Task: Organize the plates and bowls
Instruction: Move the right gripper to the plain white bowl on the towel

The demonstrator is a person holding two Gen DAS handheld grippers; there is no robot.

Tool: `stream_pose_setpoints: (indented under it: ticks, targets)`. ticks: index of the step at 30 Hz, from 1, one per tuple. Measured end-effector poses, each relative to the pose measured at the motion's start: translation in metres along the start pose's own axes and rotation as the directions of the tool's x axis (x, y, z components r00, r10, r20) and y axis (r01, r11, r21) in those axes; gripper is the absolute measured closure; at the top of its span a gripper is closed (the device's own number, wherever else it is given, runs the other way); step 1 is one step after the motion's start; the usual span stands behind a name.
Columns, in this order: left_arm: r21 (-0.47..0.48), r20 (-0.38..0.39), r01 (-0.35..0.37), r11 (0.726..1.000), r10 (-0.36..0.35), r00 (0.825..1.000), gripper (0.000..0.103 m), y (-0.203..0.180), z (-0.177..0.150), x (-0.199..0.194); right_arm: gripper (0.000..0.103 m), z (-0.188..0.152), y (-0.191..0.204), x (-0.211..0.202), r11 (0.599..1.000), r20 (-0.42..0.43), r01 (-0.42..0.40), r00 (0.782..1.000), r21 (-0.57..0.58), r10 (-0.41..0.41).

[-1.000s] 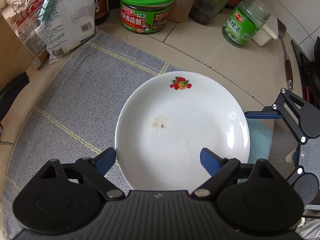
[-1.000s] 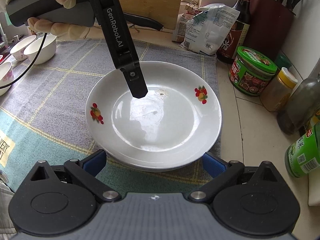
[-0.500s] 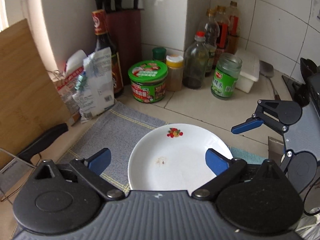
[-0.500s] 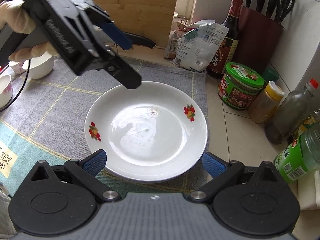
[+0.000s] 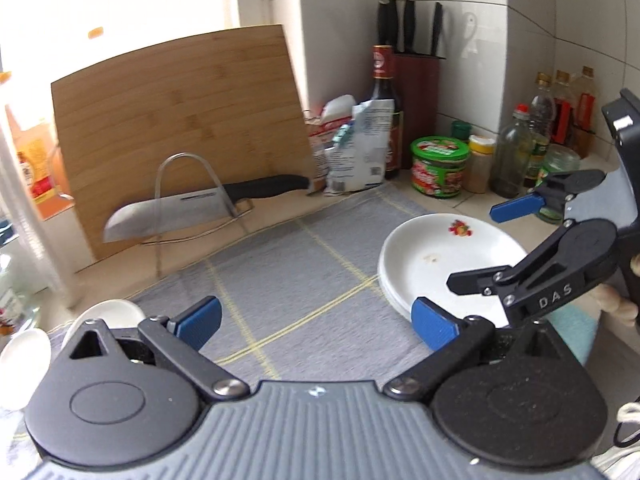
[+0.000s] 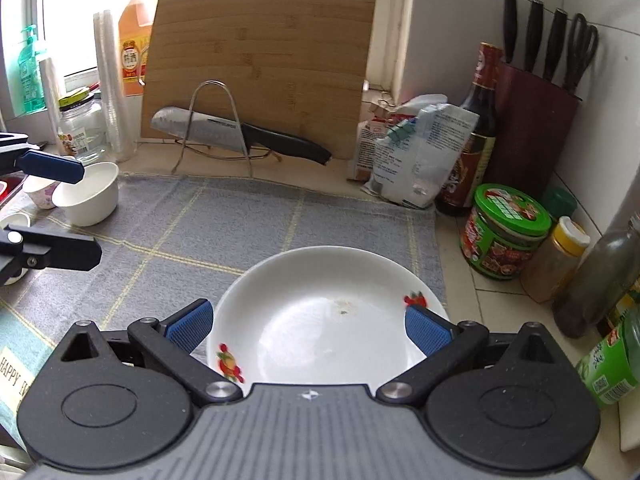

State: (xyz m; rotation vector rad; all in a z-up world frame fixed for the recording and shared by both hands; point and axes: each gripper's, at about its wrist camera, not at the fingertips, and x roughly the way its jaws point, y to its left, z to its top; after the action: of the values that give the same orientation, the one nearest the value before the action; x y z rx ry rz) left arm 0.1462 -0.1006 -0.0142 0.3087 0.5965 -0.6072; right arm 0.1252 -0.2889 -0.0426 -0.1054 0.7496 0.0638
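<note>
Left wrist cam: the left gripper (image 5: pixel 316 322) has its jaws spread wide over the grey cloth (image 5: pixel 288 264), nothing between them. The stack of plates (image 5: pixel 432 256) sits off to the right.

Right wrist cam: the right gripper (image 6: pixel 308 326) is wide too, pads either side of the plates without touching. White bowl (image 6: pixel 90 194) sits far left.

Our left gripper (image 5: pixel 316 322) pointed down over the middle of the grey mat, its jaws having just been opening, now spread wide with nothing between them. Our right gripper (image 6: pixel 308 322) hung tilted down near the mat's right edge, jaws wide apart and pads touching nothing. Fingertips (image 5: pixel 622 306) showed behind it.
</note>
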Motion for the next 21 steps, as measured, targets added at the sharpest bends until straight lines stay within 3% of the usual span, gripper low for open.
stream_pose_setpoints:
  ticks: [12,17,21]
  targets:
    - [-0.145,-0.059,-0.182,0.973,0.175,0.983,0.002,0.096,-0.105,-0.081,0.000,0.024,0.147,0.035,0.972,-0.034,-0.184,0.983,-0.148,0.181]
    - [-0.218,-0.140,-0.178,0.960,0.150,0.979,0.002,0.138,-0.148,-0.089,0.000,0.038,0.200,0.044,0.952,-0.058,-0.260,0.966,-0.164,0.254]
    - [-0.216,-0.165,-0.159,0.963,0.125,0.978,0.002,0.153,-0.173,-0.081,0.000,0.045,0.231,0.055,0.942,-0.087,-0.282,0.959,-0.181,0.271]
